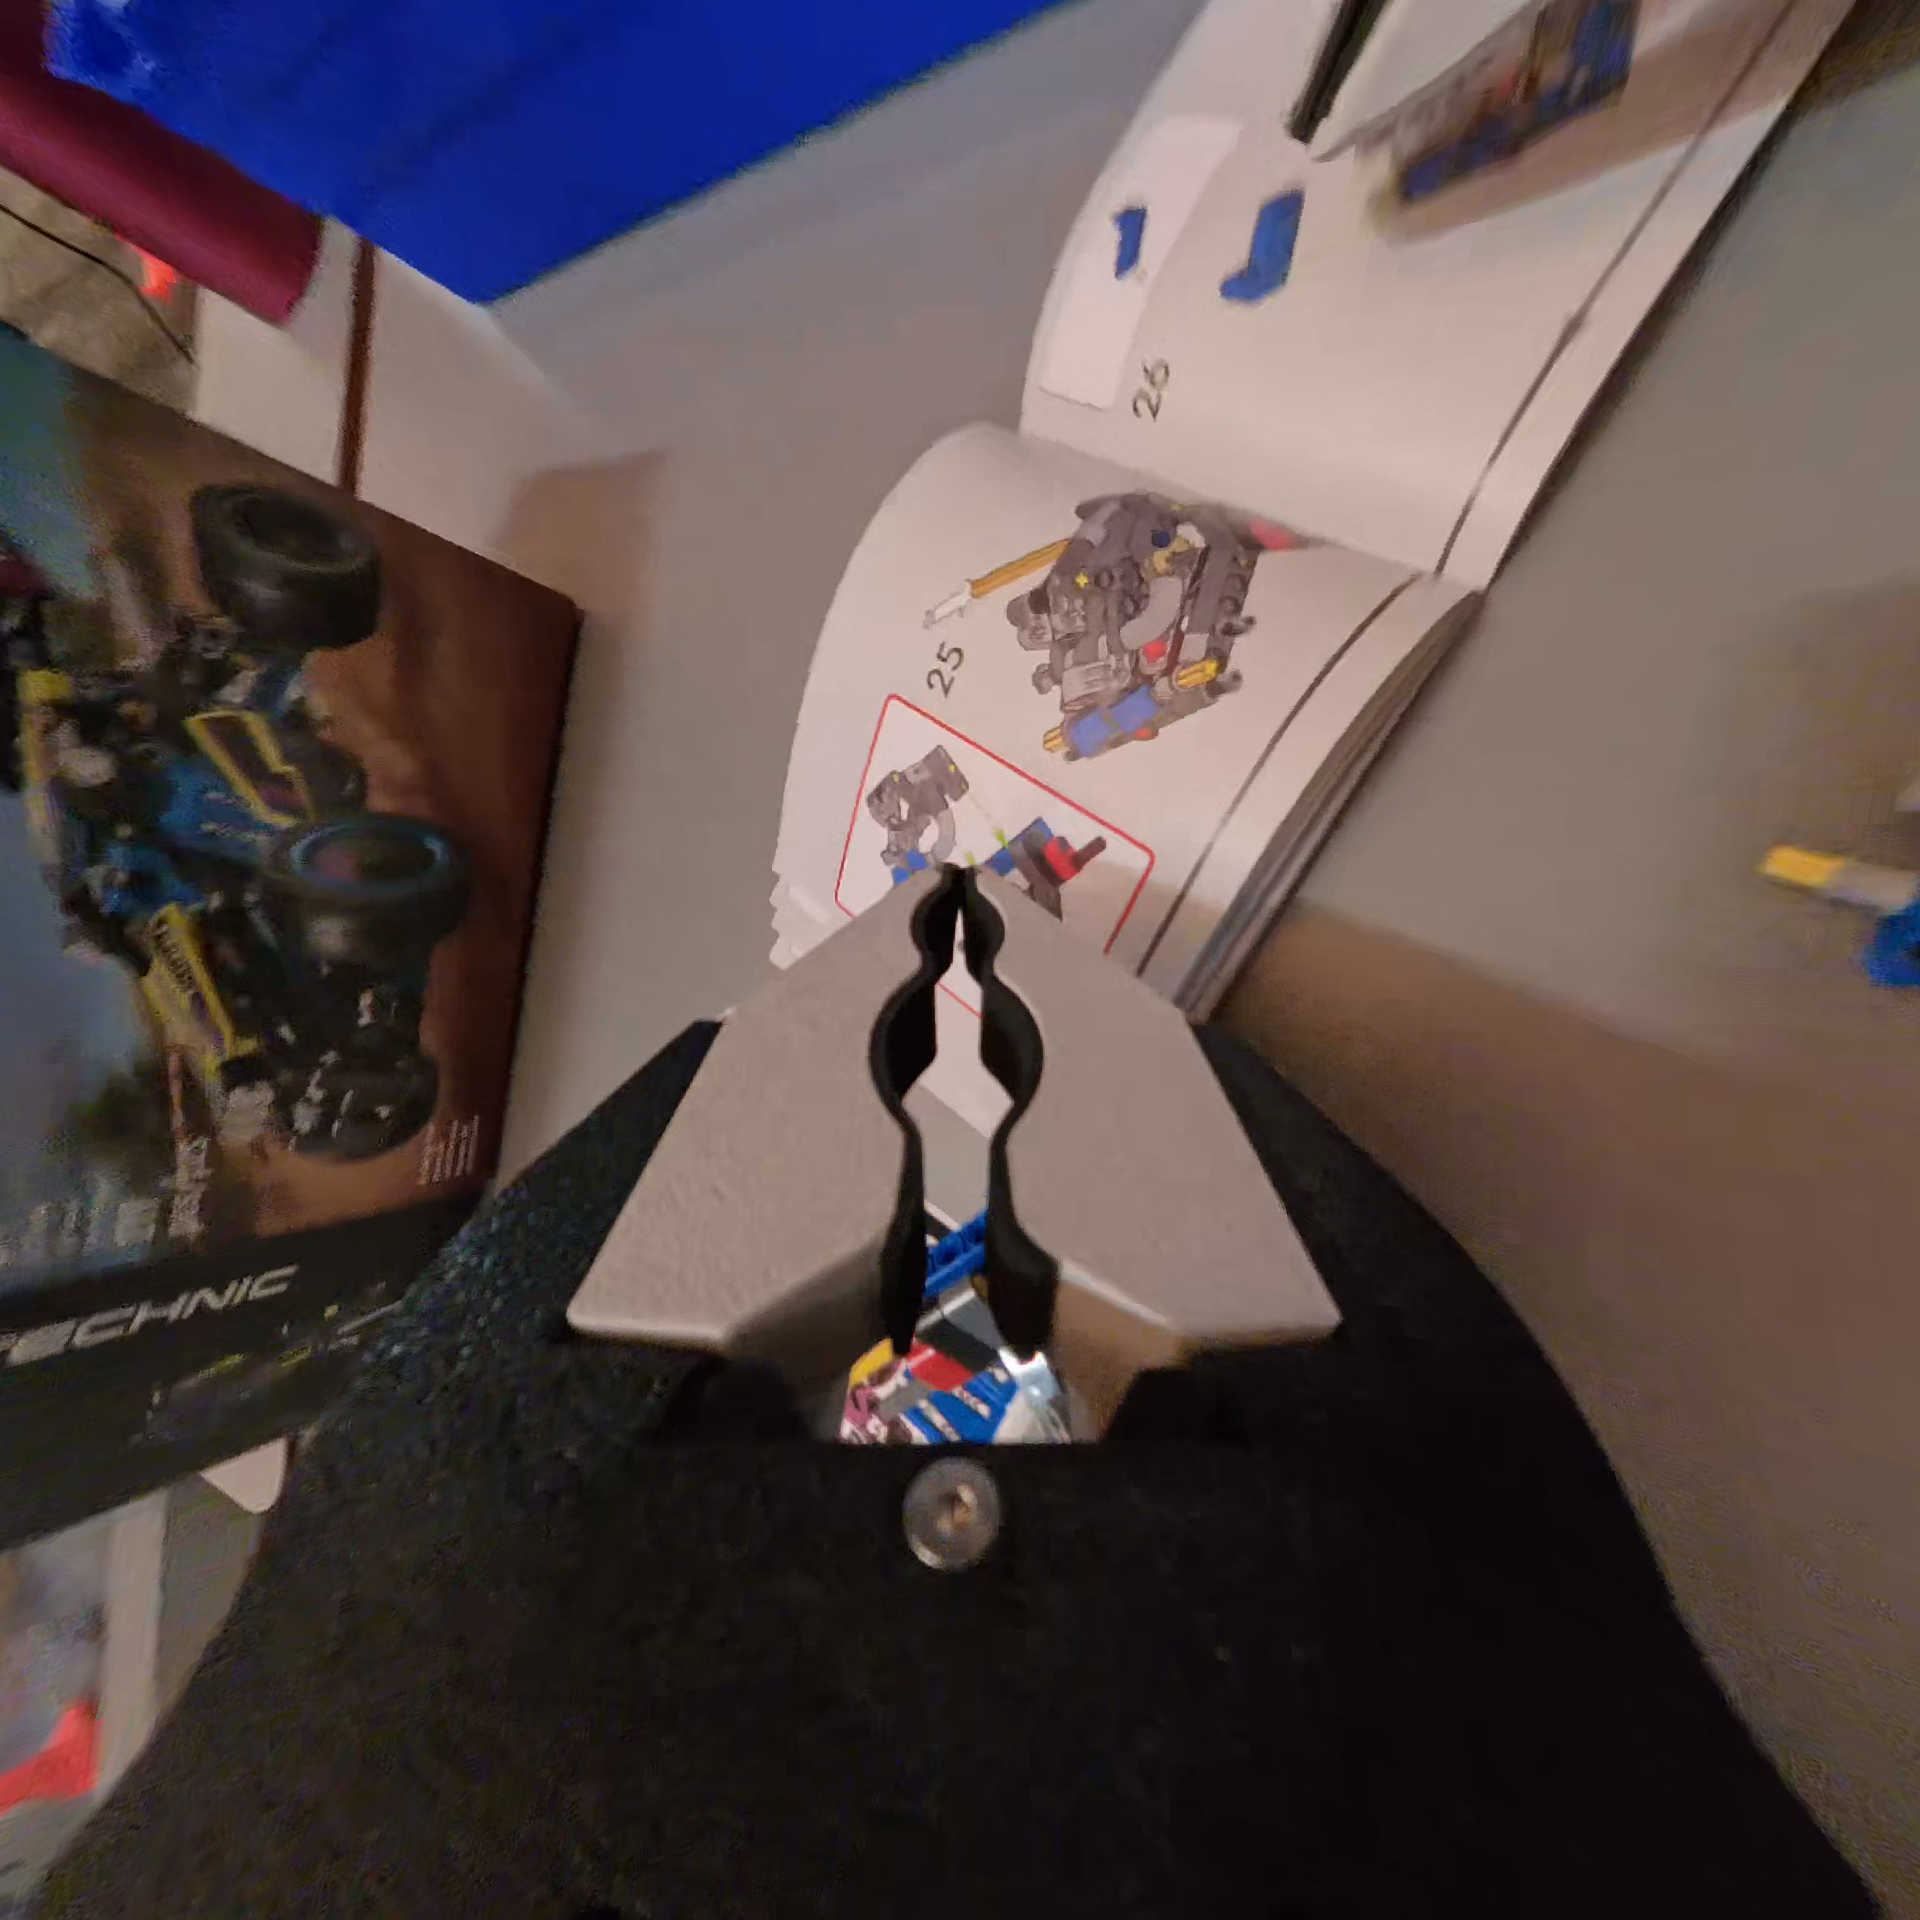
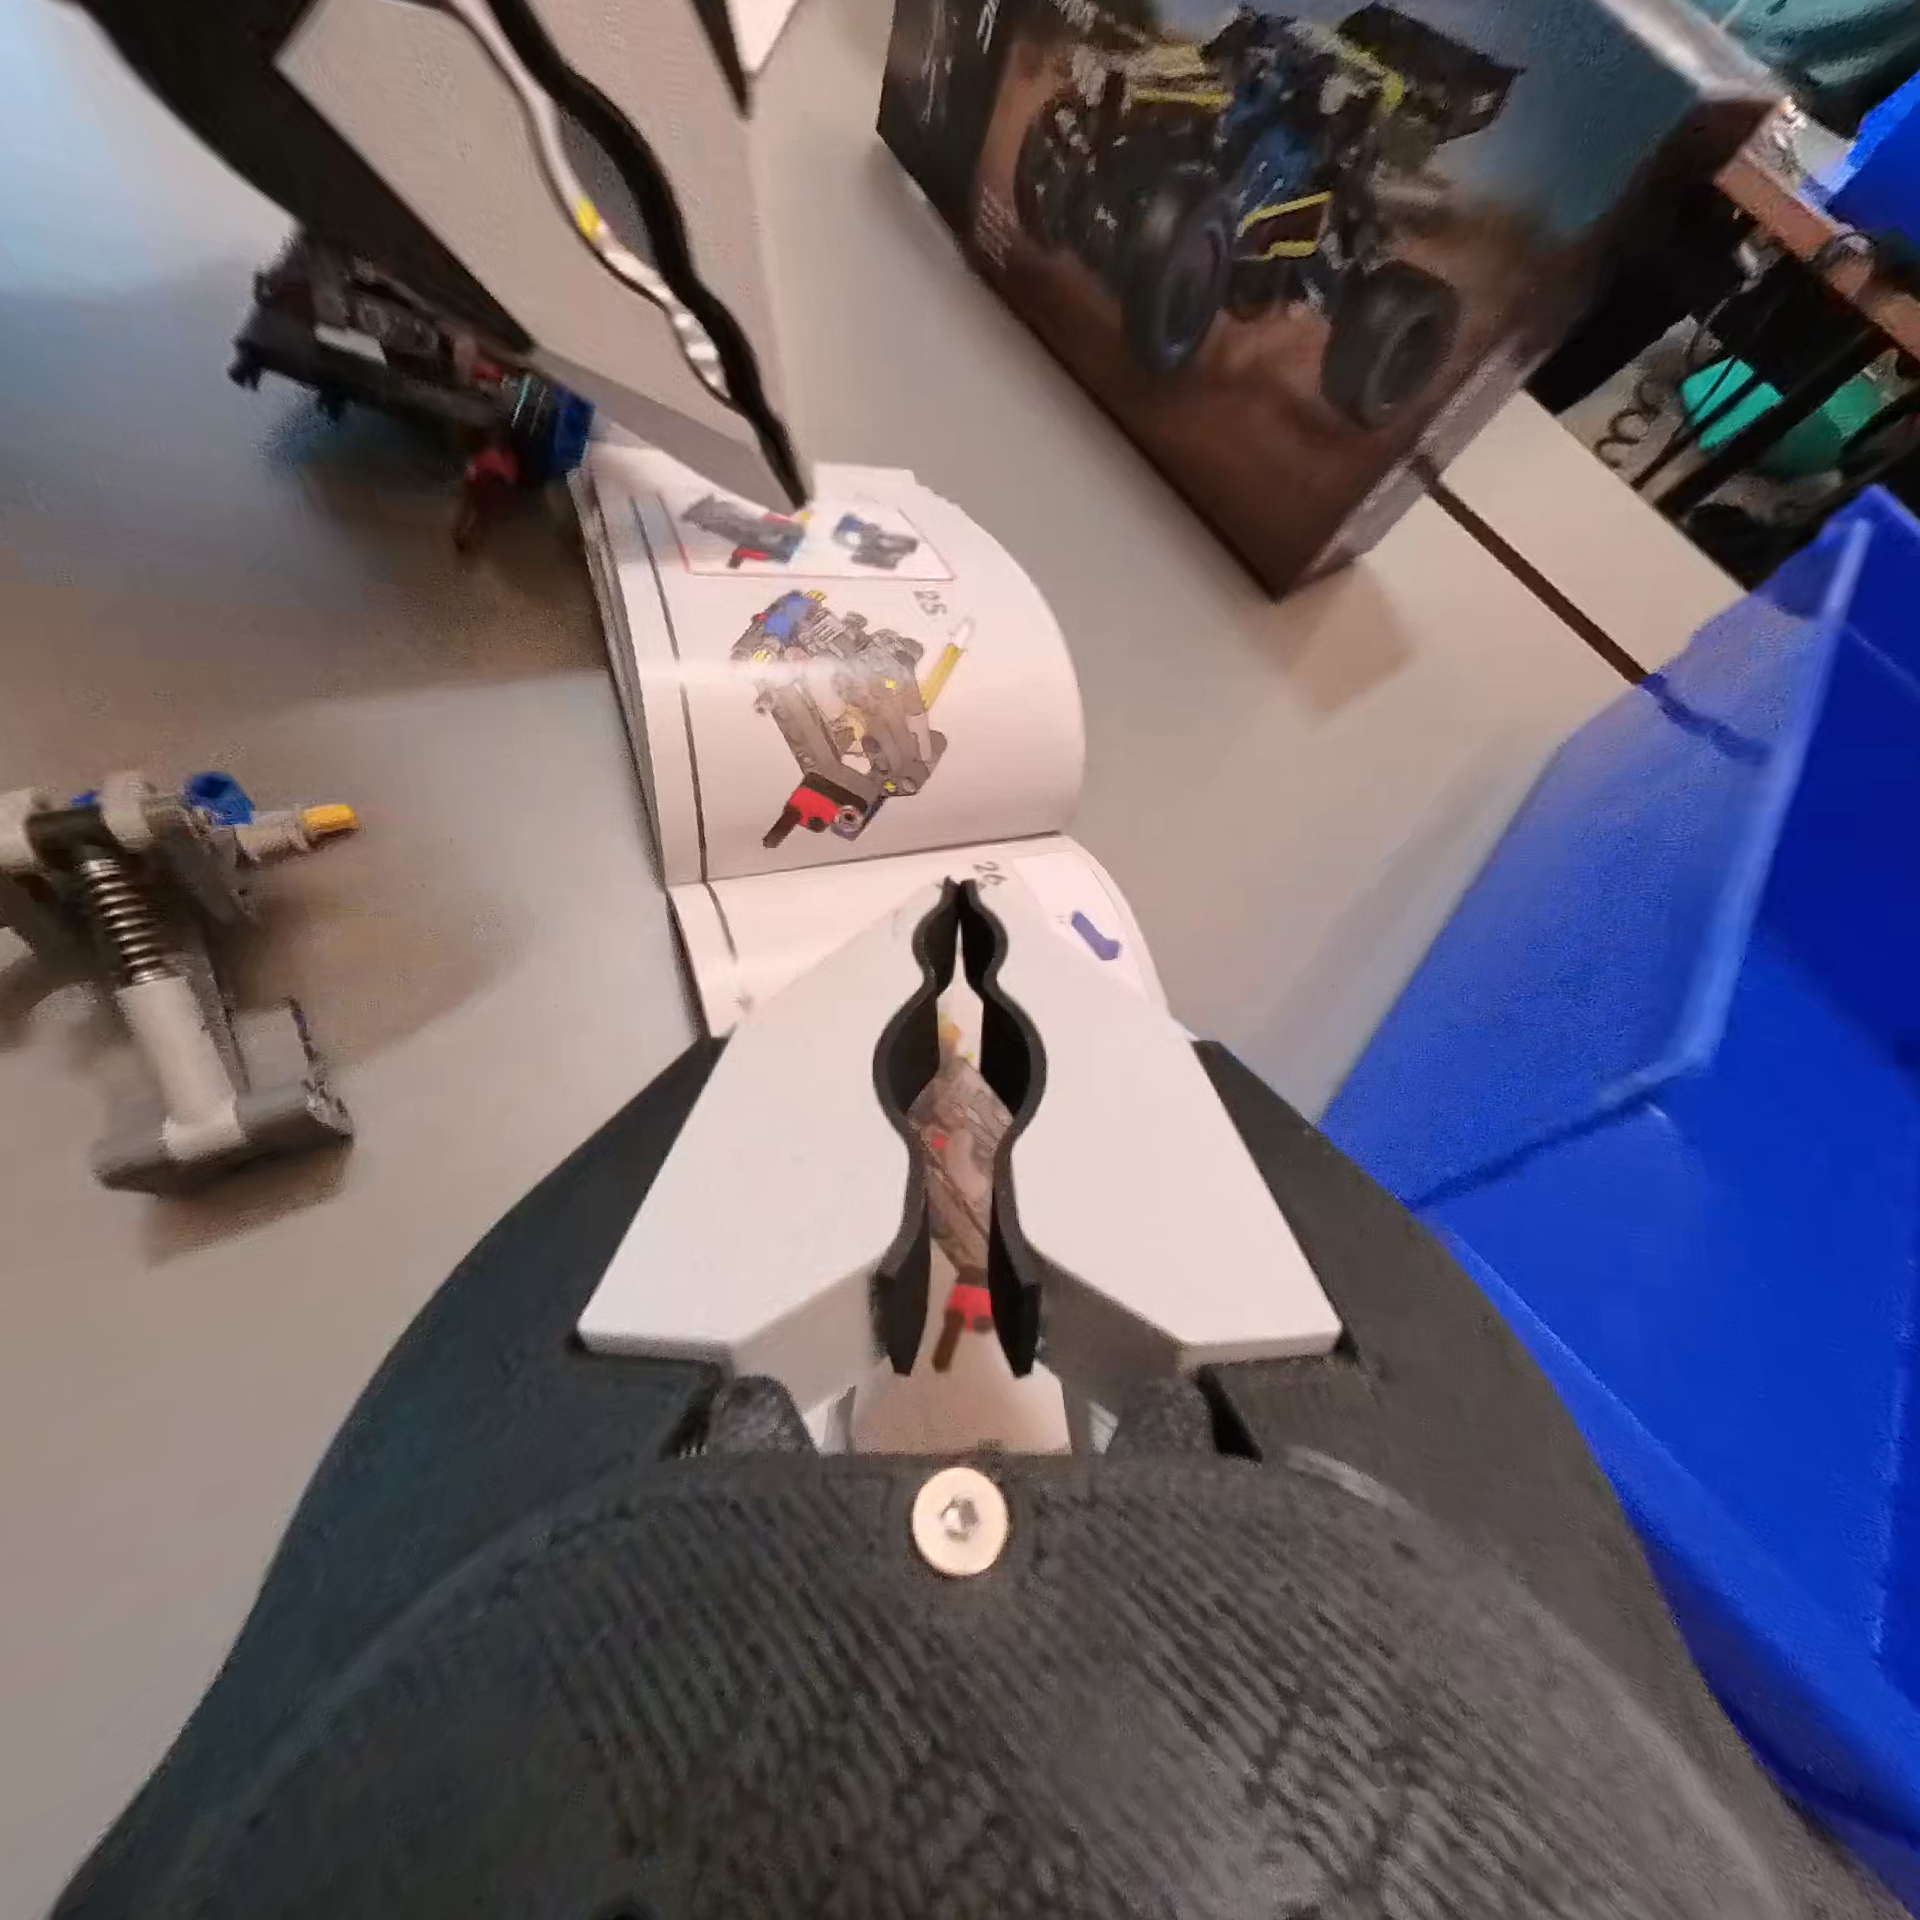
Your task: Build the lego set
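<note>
An open instruction booklet (image 1: 1039, 665) lies on the grey table, its pages curled up; it also shows in the right wrist view (image 2: 997, 727). My left gripper (image 1: 958, 883) is shut, its tips resting on the boxed drawing on the far page; the right wrist view shows it from the side (image 2: 795, 497). My right gripper (image 2: 961, 891) is shut and empty, just above the near page. A grey sub-assembly with a spring and a yellow-tipped axle (image 2: 177, 997) lies to the left. A dark, partly built chassis (image 2: 405, 343) sits behind the left gripper.
The set's box (image 2: 1247, 260) stands beyond the booklet; it is also in the left wrist view (image 1: 260, 831). A blue bin (image 2: 1662, 1039) runs along the right side of the table. Yellow and blue parts (image 1: 1839, 894) lie blurred at the right edge. My right fingertips sit around 11 cm from my left ones.
</note>
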{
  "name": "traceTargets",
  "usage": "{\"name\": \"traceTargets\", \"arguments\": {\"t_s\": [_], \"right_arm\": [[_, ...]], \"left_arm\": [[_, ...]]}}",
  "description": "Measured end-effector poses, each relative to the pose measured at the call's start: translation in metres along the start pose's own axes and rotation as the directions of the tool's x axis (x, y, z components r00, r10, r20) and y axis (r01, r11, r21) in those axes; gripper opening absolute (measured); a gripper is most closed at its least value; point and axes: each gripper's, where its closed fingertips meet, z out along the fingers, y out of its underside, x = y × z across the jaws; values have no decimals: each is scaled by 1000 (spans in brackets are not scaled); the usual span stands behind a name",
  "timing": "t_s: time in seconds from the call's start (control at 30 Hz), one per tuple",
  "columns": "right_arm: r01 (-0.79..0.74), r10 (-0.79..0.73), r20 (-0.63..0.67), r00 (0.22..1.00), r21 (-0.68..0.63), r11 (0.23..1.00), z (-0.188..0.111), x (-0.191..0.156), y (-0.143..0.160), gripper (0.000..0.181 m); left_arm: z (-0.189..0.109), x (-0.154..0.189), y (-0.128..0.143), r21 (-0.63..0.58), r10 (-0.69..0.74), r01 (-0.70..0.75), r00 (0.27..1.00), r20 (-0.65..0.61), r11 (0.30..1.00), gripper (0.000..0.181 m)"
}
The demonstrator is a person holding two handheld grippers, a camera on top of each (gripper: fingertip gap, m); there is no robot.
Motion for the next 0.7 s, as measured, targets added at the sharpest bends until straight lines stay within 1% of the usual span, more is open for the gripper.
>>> {"name": "traceTargets", "arguments": {"t_s": [0.03, 0.1, 0.17, 0.27, 0.37, 0.43, 0.5, 0.6, 0.63, 0.7], "right_arm": [[18, -18, 6, 1000, -22, 1000, 5, -4, 4, 0], [67, -65, 23, 998, -107, 992, 11, -10, 20, 0], [113, -110, 29, 994, -172, 979, 12, -11, 35, 0], [76, -69, 52, 996, -148, 986, 11, -12, 35, 0], [65, -57, 62, 996, -140, 988, 10, -12, 35, 0], [86, -80, 53, 995, -142, 986, 10, -11, 34, 0], [82, -78, 37, 996, -112, 990, 8, -9, 26, 0], [32, -31, 29, 999, -18, 999, 3, -4, 4, 0], [30, -29, 40, 999, -12, 999, 5, -5, 1, 0], [77, -76, 35, 996, -28, 997, 12, -4, -3, 0]], "left_arm": [[7, 1, 5, -38, 16, -17, 1000, -21, 999, 0], [14, 4, 16, -86, 33, -38, 998, -57, 996, 0], [14, 5, 19, -77, 27, -34, 996, -83, 996, 0], [11, 4, 25, -81, -22, 13, 993, -119, 997, 0], [9, 3, 30, -73, -49, 40, 991, -122, 997, 0], [7, 0, 32, -66, -57, 50, 993, -99, 997, 0], [2, -8, 27, -13, -100, 99, 993, -63, 995, 0], [-18, -24, 23, 71, -172, 173, 985, -10, 982, 0], [-26, -32, 25, 86, -188, 185, 982, 25, 979, 0], [-43, -41, 32, 108, -224, 215, 971, 84, 971, 0]]}}
